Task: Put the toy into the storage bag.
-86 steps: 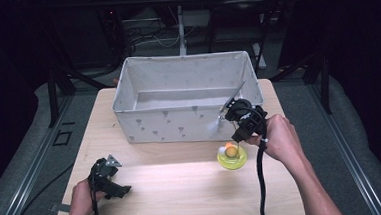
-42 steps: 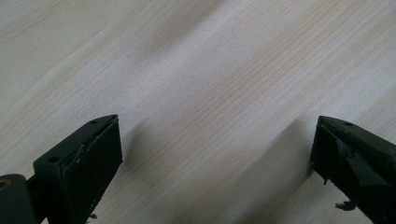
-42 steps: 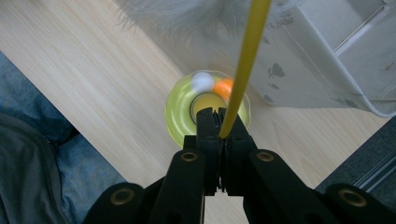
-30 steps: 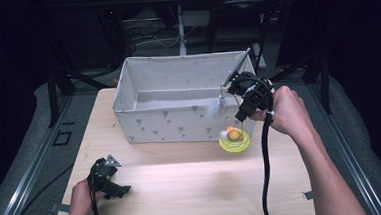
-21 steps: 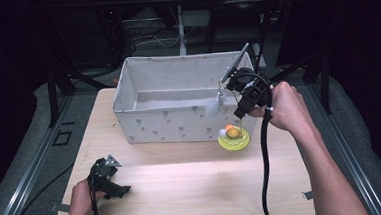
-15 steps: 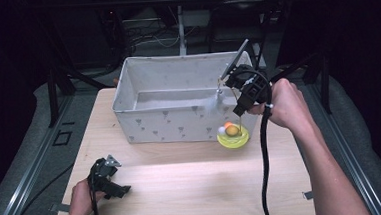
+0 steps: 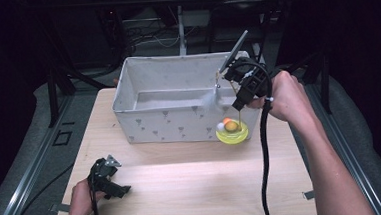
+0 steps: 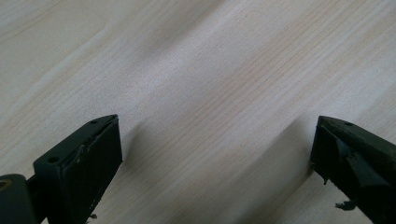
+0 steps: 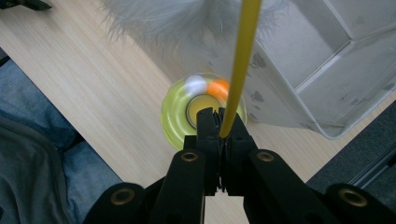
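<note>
A white fabric bin (image 7: 178, 105) printed with small grey marks is taken as the landmark on the pale wooden table (image 7: 193, 182). Just in front of the bin's right front corner, a yellow-green disc toy (image 7: 232, 131) carrying a white ball and an orange ball is seen in the high view. Above that corner the right claw (image 7: 242, 103) is held in the right hand (image 7: 285, 95), with a grey plate raised over the bin's rim.

What is pinched is made plain in the right gripper view: the right claw (image 9: 222, 135) is pressed together on a thin yellow rod (image 9: 240, 60), which rises past white feathers (image 9: 187, 23); the disc toy (image 9: 201, 109) lies beyond the jaws, blurred, beside the bin wall (image 9: 322, 70).

Well in front of the bin's left end, the left claw (image 7: 114, 185) is held in the left hand (image 7: 81, 202) low over the table. In the left gripper view its jaws are seen spread wide over bare wood (image 8: 210, 93).

No brand, label or legible writing is seen anywhere.
</note>
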The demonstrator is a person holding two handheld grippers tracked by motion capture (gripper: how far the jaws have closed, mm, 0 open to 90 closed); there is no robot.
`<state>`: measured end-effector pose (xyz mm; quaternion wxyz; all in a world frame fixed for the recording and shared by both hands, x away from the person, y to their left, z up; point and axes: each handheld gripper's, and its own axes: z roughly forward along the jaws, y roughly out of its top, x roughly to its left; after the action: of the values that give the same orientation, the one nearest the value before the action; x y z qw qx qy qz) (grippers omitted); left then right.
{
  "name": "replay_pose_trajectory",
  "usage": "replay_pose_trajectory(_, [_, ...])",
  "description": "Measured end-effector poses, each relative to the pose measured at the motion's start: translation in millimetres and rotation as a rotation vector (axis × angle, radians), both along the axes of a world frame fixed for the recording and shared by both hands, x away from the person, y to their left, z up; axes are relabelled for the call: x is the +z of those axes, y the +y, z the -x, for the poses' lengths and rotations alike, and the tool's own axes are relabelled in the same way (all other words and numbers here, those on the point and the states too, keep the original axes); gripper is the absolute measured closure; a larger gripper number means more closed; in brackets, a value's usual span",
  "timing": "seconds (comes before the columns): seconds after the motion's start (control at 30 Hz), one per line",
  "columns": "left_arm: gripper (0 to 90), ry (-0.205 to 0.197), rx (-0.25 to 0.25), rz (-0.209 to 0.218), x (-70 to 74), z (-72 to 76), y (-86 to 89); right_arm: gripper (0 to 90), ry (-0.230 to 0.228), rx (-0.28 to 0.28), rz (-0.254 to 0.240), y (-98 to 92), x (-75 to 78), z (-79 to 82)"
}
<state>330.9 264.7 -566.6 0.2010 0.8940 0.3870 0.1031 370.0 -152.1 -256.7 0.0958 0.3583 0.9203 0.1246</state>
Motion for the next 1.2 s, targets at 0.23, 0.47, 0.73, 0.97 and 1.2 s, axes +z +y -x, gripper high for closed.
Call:
replay_pose_trajectory(0.23, [2.1,-0.001,0.000,0.003,-0.2,0.0,0.1,87.9,-0.009,0.002,-0.006,2.8,7.7,-1.9])
replay_pose_trajectory(0.47, [2.1,0.002,-0.001,0.005,-0.1,-0.2,0.2,87.9,-0.017,0.012,-0.003,7.3,14.9,-4.3])
replay_pose_trajectory(0.73, [2.1,0.000,-0.001,0.003,0.0,0.0,0.0,87.9,-0.026,0.019,-0.001,11.0,24.5,-6.3])
replay_pose_trajectory(0.97, [2.1,0.000,-0.002,0.003,-0.2,-0.1,0.1,87.9,-0.041,0.017,-0.005,13.0,33.5,-8.5])
replay_pose_trajectory(1.2, [2.1,0.003,-0.004,0.004,-0.1,-0.3,0.3,87.9,-0.058,0.009,-0.004,14.2,42.6,-12.5])
